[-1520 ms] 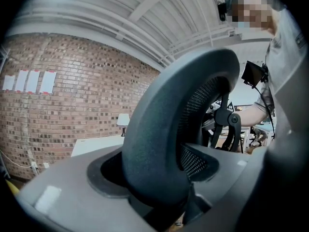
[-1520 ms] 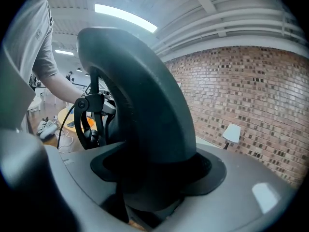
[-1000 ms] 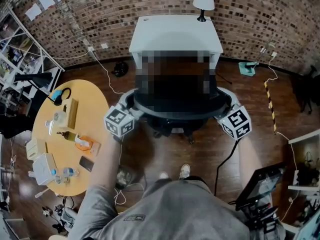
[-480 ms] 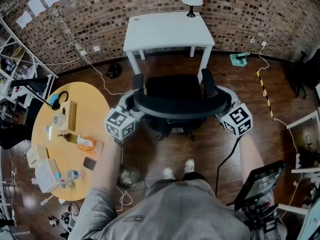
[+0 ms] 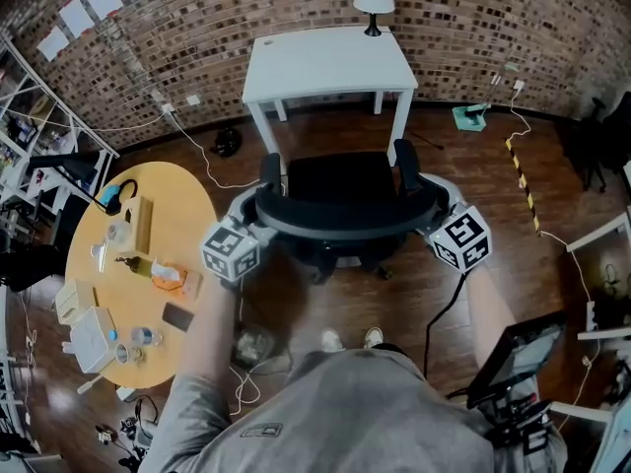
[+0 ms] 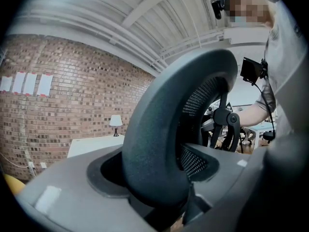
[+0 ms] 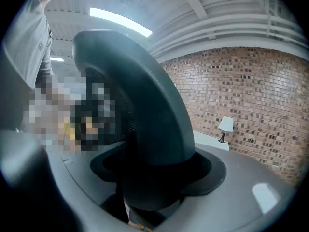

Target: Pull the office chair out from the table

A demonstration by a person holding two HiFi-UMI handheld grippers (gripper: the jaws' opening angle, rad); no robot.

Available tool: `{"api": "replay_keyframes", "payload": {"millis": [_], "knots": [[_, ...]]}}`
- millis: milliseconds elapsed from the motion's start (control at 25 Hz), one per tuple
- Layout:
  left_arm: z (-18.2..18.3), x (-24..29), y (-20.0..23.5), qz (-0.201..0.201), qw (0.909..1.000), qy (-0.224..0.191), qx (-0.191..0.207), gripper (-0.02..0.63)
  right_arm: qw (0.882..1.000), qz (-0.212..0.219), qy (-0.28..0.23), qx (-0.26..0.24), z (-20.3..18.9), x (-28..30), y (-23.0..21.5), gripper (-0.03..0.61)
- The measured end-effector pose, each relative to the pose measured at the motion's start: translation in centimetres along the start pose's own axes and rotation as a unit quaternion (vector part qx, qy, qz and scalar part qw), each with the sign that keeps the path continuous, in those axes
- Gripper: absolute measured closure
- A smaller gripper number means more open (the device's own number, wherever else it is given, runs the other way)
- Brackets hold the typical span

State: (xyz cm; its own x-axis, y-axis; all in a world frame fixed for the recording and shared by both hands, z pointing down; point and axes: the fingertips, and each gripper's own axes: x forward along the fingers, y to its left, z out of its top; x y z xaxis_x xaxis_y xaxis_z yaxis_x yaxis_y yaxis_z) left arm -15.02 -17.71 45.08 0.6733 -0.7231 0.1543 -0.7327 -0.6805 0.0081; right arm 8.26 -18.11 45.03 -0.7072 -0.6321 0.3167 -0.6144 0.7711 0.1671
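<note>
Now | left tongs [image 5: 258, 217], right tongs [image 5: 432, 215] clamped on office chair [image 5: 340, 190] | wood floor [image 5: 473, 166] | brick wall [image 5: 493, 18] | white table [image 5: 325, 62] apart

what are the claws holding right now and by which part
Both hold the office chair by its backrest's curved top rim: left claw at the rim's left end, right claw at its right end.

You have no word, number or brand you can read in any view. The cube [image 5: 231, 252] on your left hand-held gripper [image 5: 254, 217] and the one [image 5: 461, 239] on your right hand-held gripper [image 5: 432, 213] bear only black-and-white square patterns; the sheets [image 5: 77, 13] on the brick wall [image 5: 197, 28] and the patch [image 5: 264, 429] on your shirt [image 5: 345, 412] are too small to read
</note>
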Motion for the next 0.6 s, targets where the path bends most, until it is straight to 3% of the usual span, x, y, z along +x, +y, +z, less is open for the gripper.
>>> {"api": "replay_keyframes", "payload": {"millis": [600], "knots": [[0.2,-1.3,-2.5,0.012,0.9999,-0.005,0.003,0.287,1.000,0.007,-0.006,-0.004,-0.3,-2.2,1.2,0.232]]}}
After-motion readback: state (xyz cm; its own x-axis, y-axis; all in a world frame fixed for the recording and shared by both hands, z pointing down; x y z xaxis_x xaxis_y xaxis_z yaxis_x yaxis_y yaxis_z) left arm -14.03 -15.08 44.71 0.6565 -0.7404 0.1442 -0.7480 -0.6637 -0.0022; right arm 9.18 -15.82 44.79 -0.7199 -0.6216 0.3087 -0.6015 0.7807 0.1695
